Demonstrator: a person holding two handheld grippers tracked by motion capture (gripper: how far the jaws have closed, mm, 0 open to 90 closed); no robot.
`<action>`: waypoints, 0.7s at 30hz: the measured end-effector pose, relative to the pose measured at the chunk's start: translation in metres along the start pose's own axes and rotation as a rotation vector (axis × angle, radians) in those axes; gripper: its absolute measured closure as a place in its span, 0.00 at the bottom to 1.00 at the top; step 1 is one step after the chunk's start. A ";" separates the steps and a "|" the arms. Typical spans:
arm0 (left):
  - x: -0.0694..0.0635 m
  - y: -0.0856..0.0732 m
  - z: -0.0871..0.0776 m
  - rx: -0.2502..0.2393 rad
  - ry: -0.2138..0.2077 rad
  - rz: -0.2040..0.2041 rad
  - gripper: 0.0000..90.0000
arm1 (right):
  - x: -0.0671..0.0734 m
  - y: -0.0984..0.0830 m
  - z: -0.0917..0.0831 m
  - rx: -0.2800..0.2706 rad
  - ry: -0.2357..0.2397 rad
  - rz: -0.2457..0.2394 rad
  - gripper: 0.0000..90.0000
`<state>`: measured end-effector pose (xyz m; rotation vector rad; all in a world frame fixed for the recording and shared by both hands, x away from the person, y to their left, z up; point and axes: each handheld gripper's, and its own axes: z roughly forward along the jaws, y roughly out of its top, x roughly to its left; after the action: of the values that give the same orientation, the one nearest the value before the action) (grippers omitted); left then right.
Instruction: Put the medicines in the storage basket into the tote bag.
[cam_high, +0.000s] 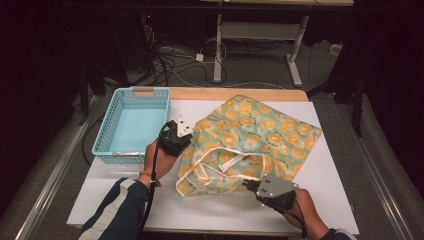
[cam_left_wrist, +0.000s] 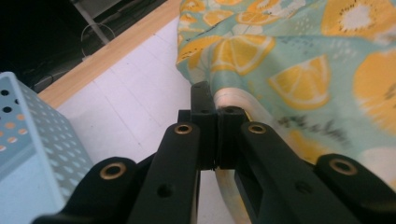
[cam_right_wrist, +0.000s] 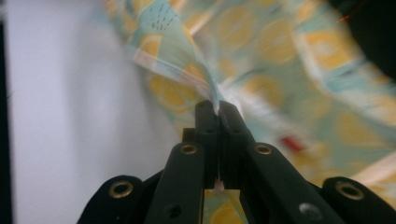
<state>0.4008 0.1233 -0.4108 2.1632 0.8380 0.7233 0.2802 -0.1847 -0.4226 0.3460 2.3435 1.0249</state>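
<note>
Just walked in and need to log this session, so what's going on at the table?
A person is handling a lemon-print cloth bag on a white table with a gripper in each hand. The left gripper is shut on the bag's pale rim at its left side, and the right gripper is shut on the rim at the near edge, pinching a fold of fabric. The bag lies mostly flat with its mouth toward the person. A light blue basket sits to the left, with nothing in it.

The high view is dim, its edges and upper corners black, the white tabletop (cam_high: 320, 165) lit from above. The right gripper view is motion-blurred; the left gripper view is sharper.
</note>
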 end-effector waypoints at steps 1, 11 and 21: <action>0.002 0.000 -0.003 -0.005 0.000 -0.001 0.97 | -0.003 0.003 -0.007 -0.027 -0.041 -0.001 0.99; 0.016 0.006 -0.039 -0.121 -0.025 -0.049 0.97 | -0.039 0.037 -0.062 -0.201 -0.302 0.010 0.99; 0.017 0.010 -0.071 -0.232 -0.034 -0.059 0.97 | -0.068 0.058 -0.085 -0.330 -0.411 0.057 1.00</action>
<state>0.3657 0.1593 -0.3564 1.9316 0.7575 0.7156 0.2873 -0.2260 -0.3067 0.4476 1.7771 1.2148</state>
